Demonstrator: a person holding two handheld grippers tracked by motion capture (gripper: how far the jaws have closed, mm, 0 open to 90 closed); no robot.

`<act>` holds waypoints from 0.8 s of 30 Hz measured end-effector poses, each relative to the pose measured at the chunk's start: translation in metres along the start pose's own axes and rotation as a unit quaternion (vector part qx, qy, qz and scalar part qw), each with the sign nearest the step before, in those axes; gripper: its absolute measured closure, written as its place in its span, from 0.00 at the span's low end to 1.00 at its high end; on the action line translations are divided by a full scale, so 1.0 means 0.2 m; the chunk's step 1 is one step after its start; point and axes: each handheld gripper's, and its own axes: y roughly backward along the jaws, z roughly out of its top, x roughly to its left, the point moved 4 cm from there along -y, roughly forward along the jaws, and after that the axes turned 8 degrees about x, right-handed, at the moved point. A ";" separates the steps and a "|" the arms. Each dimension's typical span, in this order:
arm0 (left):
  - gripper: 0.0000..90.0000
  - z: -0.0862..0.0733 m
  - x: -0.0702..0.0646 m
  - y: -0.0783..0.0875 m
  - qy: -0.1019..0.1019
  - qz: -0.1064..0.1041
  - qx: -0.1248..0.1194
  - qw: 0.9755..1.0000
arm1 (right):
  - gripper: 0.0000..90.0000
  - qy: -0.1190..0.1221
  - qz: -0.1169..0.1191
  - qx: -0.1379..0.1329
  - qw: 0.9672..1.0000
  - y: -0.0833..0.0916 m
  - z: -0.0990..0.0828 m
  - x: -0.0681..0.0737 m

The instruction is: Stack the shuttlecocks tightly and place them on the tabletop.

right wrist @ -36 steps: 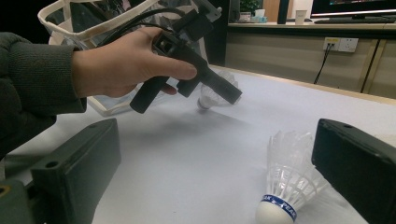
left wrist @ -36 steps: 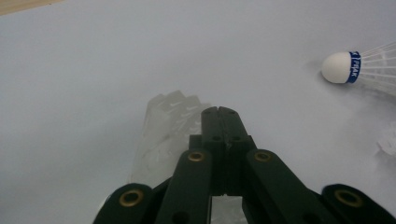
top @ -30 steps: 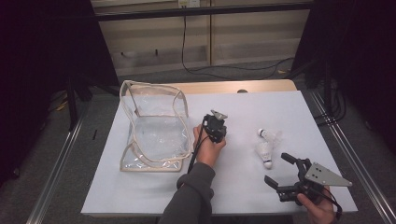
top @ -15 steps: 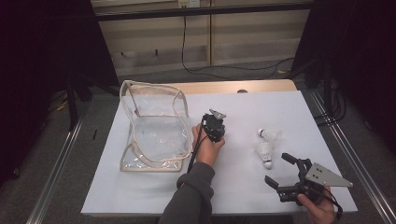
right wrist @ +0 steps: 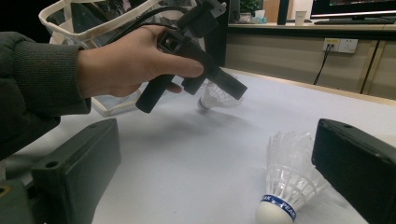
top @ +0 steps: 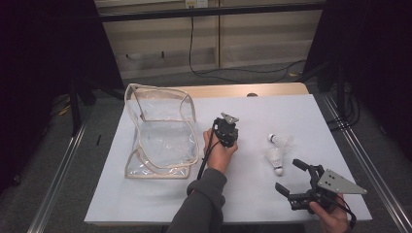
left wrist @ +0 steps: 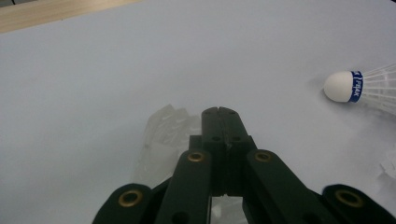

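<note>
In the person's left hand at mid-table, my left gripper point(top: 227, 138) point(left wrist: 219, 113) is shut, its jaws pinching the feather skirt of a white shuttlecock point(right wrist: 215, 95) point(left wrist: 163, 135) that hangs under the tips. To its right, two more shuttlecocks lie on the white table: one with a blue band round its cork point(top: 276, 159) point(right wrist: 285, 186) and one behind it point(top: 281, 141) point(left wrist: 348, 86). At the front right, my right gripper point(top: 287, 174) point(right wrist: 215, 177) is open, jaws wide and nothing between the pads. The blue-banded shuttlecock lies just beyond its tips.
A clear plastic bag with beige trim point(top: 160, 131) point(right wrist: 93, 14) stands open on the left half of the table point(top: 272, 111). Metal rails run along both sides of the table. A wooden strip marks the far edge.
</note>
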 end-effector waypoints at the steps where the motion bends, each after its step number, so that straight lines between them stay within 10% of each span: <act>1: 1.00 0.00 0.00 0.00 0.000 0.000 0.000 1.000 | 0.01 0.000 -0.001 0.000 1.000 0.00 0.00 0.00; 24: 0.97 0.04 -0.03 0.01 0.007 -0.019 -0.009 1.000 | 0.01 0.002 0.000 0.001 1.000 0.00 0.00 0.00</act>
